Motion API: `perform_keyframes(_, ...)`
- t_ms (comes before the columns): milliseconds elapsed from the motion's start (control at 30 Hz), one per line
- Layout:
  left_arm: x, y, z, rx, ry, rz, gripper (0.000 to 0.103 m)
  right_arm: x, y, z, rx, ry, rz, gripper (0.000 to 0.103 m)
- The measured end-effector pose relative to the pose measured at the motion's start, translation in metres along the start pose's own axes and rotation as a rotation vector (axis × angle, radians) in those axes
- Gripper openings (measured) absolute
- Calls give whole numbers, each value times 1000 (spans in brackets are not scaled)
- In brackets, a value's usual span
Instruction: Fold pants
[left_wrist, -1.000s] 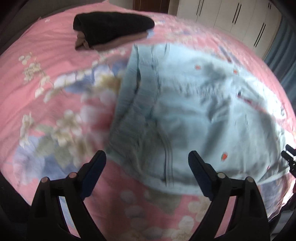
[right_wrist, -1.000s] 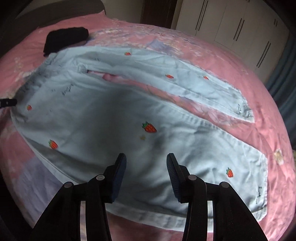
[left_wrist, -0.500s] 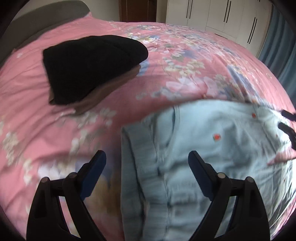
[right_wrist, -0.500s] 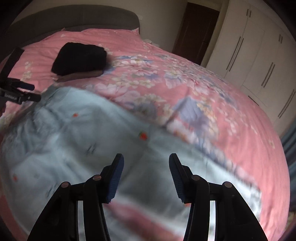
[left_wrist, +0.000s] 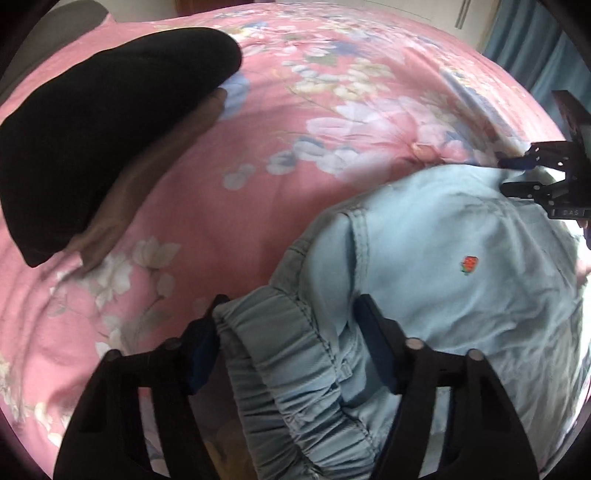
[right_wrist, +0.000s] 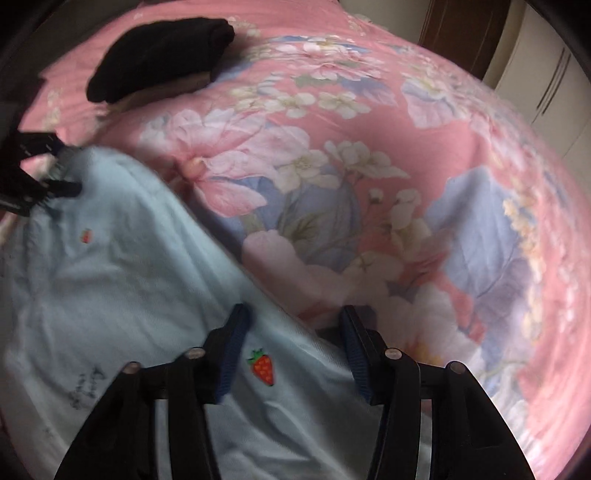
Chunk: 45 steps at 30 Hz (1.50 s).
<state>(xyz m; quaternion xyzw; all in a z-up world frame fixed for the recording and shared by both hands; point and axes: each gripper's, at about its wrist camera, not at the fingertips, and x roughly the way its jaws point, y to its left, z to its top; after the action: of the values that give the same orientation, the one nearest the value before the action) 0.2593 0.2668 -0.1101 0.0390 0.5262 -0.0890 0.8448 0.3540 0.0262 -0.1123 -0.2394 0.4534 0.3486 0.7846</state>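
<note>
Light blue pants (left_wrist: 461, 295) with strawberry prints lie on a pink floral bedspread (left_wrist: 266, 177). My left gripper (left_wrist: 291, 306) is low over the gathered elastic waistband (left_wrist: 280, 354); its jaws are closing with the waistband corner between them, not clamped. In the right wrist view the pants (right_wrist: 110, 277) fill the lower left. My right gripper (right_wrist: 293, 314) straddles their far edge near a strawberry print (right_wrist: 263, 365), jaws closing with the cloth between them and not pinched. Each view shows the other gripper at the pants' far edge: the right gripper (left_wrist: 508, 174), the left gripper (right_wrist: 72, 170).
A folded black garment (left_wrist: 92, 129) lies on a brown one (left_wrist: 147, 177) at the bed's far left, also the black garment (right_wrist: 159, 59). Beyond the bed stand white wardrobe doors (right_wrist: 546, 92) and a blue curtain (left_wrist: 517, 44).
Both grippers swept across the pants toward their far edge. The left jaws narrowed around the waistband. The right gripper went from over the legs to the fabric edge.
</note>
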Motion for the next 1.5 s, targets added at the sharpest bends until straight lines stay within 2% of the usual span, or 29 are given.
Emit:
perform_keyframes(67,-5,-4,-1,23,-6,-18,50,-7,14,-8,-67,13,-17,15)
perform_keyframes(133,-8,-11,2,49,-8,38,50,-15,33,-12,-144,12,-70,7)
perform_keyframes(167,-8,-13,2,54,-8,69,48,-19,37,-11,-157,2,-89,6)
perform_keyframes(200,-8,-18,5,65,-5,115,48,-25,38,-9,-158,-15,-113,6)
perform_keyframes(267,-6,-24,11,91,-11,147,47,-30,35,-4,-133,-46,-170,5)
perform_keyframes(333,5,-16,11,57,16,130,49,-14,32,-4,-85,-12,-167,5)
perform_keyframes(367,9,-11,9,36,22,123,53,-1,35,-7,-93,20,-179,5)
perform_keyframes(400,11,-8,7,27,19,117,54,5,39,-9,-108,26,-201,5)
perform_keyframes(533,-3,-11,3,65,2,127,53,-7,43,-11,-88,0,-215,5)
perform_keyframes(767,-24,-21,-2,79,-23,172,32,-37,44,-2,-101,-72,-247,5)
perform_keyframes(933,-51,-29,-19,93,-87,188,30,-73,53,-11,-126,-124,-267,5)
perform_keyframes(1100,-91,-37,-49,106,-189,166,29,-118,81,-42,-152,-184,-281,5)
perform_keyframes(1233,-113,-47,-81,127,-233,158,29,-147,114,-80,-180,-227,-269,5)
perform_keyframes(1367,-120,-56,-123,158,-208,155,31,-157,157,-118,-235,-211,-239,5)
perform_keyframes(1433,-119,-52,-141,116,-164,141,38,-153,174,-134,-262,-183,-232,5)
perform_keyframes(1500,-115,-42,-161,28,-111,136,47,-143,190,-150,-281,-152,-200,5)
